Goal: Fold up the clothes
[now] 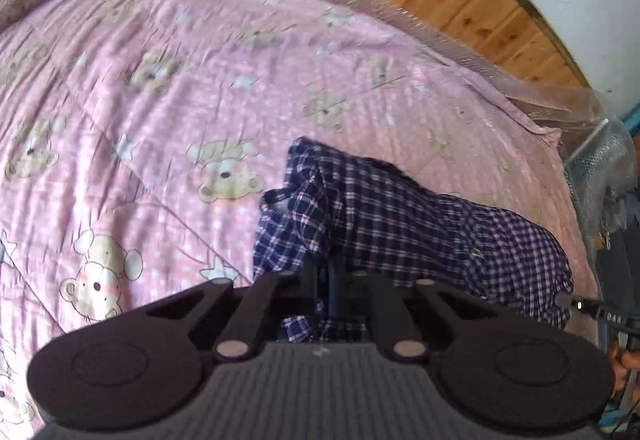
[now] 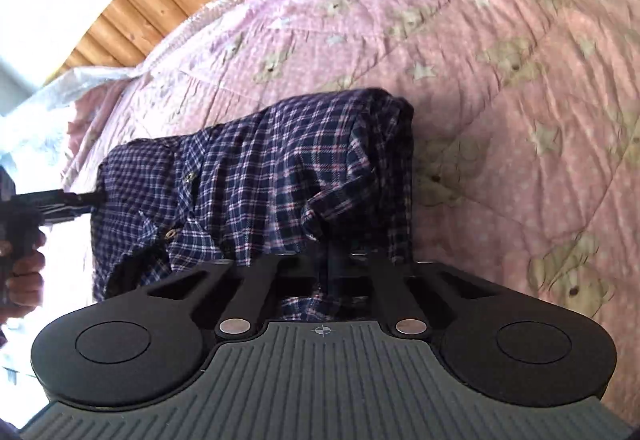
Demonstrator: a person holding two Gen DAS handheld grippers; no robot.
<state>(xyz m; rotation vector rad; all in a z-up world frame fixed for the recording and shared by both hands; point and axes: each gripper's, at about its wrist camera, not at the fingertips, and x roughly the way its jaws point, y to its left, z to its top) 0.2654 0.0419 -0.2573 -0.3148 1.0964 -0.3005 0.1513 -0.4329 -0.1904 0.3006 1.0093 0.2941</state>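
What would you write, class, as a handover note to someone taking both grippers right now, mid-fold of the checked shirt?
Left claw: shut on one edge of the checked shirt.
Right claw: shut on the opposite edge of it.
Shirt: held up between both, bunched, over the pink bear quilt.
Done: shirt picked up at two points.
Left: spread it out, lay it flat, then make the folds. No neat fold is visible yet.

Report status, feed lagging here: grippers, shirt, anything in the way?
Left gripper shut on plaid shirt. Right gripper shut on it too. Shirt bunched over pink quilt. No obstruction seen.
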